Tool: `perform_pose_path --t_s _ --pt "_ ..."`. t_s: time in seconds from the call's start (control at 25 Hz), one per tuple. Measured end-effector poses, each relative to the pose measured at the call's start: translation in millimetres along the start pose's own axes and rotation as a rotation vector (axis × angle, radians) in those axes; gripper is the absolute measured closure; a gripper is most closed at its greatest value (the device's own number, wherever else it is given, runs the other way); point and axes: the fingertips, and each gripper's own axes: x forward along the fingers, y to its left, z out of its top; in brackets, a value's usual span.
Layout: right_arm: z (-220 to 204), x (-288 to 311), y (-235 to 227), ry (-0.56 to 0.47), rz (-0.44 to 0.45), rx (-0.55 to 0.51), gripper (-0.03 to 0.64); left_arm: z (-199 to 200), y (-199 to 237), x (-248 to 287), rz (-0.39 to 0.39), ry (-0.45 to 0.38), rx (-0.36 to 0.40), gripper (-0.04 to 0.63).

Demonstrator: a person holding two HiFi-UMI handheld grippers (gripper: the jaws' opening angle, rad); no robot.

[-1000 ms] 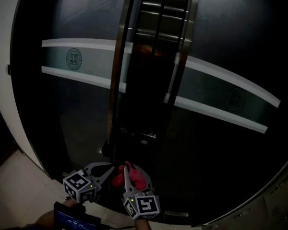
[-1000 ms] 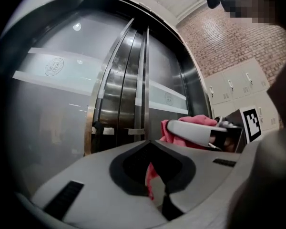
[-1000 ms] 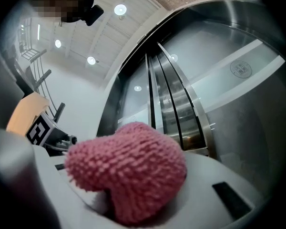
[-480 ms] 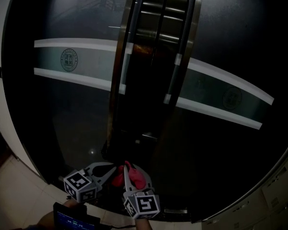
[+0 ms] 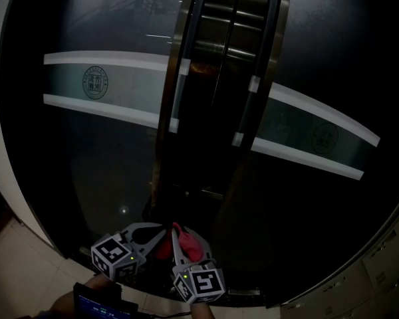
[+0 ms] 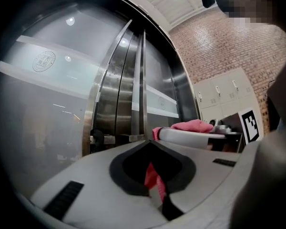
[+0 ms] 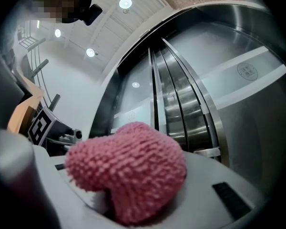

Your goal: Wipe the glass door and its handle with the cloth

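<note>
Clamping pink cloth [image 7: 128, 173] in right gripper [image 5: 178, 239], fluffy wad bulging over jaws. Left gripper [image 6: 145, 143] just beside, jaws closed tip to tip, nothing nipped at tips; pink sliver seen through gap behind them. Both low in head view, short of glass door [image 5: 106, 158], cloth not touching it. Ahead: dark curved panes, steel frame [image 5: 216, 78] between, vertical handle [image 5: 179, 93] on left pane, frosted band [image 5: 130, 88] with round emblem [image 5: 95, 85].
</note>
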Motion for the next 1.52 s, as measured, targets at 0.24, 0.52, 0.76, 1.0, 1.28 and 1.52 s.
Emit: perform_pose_path --t_s 0.24,0.52,0.76,1.0,1.28,1.52 --pt "30.1 20.8 -15.9 -0.03 -0.035 -0.008 0.566 20.7 15.7 10.7 -0.055 -0.02 0.022 0.589" --pt "58.1 27.8 -49.8 -0.047 -0.039 -0.063 0.566 39.4 21.3 48.5 -0.063 -0.05 0.006 0.589" --pt "131.3 56.2 -104.2 -0.123 0.007 -0.139 0.566 76.0 26.2 91.1 -0.044 -0.092 0.042 0.589" --pt "243.8 102.6 -167.6 -0.188 -0.001 -0.319 0.566 81.3 30.0 120.8 -0.01 -0.105 0.046 0.589" --pt "357.2 128.5 -201.8 -0.263 -0.055 -0.442 0.566 64.0 38.3 130.7 0.018 -0.081 0.034 0.589" --pt "350.1 133.4 -202.7 -0.245 -0.062 -0.446 0.566 57.0 40.8 126.7 0.021 -0.06 0.025 0.589"
